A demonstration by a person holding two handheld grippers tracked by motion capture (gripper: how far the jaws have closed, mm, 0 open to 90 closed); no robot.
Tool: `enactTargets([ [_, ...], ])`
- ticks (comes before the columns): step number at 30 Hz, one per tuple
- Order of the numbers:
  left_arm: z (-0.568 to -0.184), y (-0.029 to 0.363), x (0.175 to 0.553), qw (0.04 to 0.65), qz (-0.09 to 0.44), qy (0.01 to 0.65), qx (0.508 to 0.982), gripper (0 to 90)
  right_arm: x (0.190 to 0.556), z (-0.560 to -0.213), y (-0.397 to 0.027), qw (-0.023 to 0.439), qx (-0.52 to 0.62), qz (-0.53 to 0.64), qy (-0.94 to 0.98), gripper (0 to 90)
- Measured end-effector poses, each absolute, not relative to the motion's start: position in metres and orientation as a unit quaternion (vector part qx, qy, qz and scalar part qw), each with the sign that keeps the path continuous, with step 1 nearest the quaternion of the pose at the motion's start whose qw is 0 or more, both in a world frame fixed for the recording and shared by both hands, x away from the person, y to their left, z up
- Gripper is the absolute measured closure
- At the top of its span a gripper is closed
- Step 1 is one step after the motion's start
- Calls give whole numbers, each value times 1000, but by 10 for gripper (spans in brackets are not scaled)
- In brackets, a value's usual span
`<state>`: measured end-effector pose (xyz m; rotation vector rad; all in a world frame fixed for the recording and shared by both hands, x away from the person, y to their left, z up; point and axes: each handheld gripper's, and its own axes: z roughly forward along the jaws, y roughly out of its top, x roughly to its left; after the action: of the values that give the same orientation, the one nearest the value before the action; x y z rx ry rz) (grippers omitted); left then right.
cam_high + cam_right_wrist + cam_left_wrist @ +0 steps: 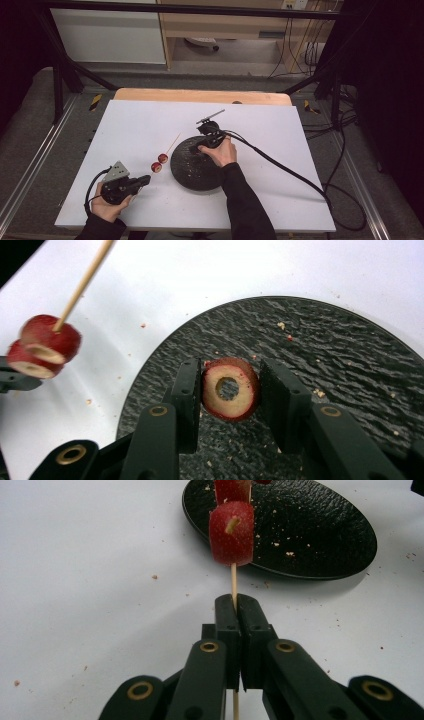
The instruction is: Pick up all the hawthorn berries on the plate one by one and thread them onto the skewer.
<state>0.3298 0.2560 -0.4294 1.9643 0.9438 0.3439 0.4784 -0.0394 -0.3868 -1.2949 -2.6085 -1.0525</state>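
Skewer [233,582] clamped in left gripper [236,600], two red fruit rings [159,162] threaded on it beside black plate [187,172]. Right gripper [230,390] grips another ring [230,389] above plate.

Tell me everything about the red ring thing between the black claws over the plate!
The ring slice is a round piece of fruit with red skin, pale cream flesh and a hole through its middle. It stands on edge, its flat cut face towards the right gripper view's camera, between the right gripper's two black jaws. The left pad touches its side; a small gap shows at the other pad. Below it lies the bumpy black plate, dotted with crumbs.
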Motion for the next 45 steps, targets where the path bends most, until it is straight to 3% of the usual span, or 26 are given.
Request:
enactTargets([
  [13,-428,245,327,451,141,373,798,883,452,-382,-70,22,-416,-419,-807,626],
  [32,-430,226,320,452,140,360,804,883,422,-401,-114,28,-444,-540,-715,626],
  [45,-431,215,316,451,143,362,803,882,409,-411,-127,-3,-455,-613,-645,626],
])
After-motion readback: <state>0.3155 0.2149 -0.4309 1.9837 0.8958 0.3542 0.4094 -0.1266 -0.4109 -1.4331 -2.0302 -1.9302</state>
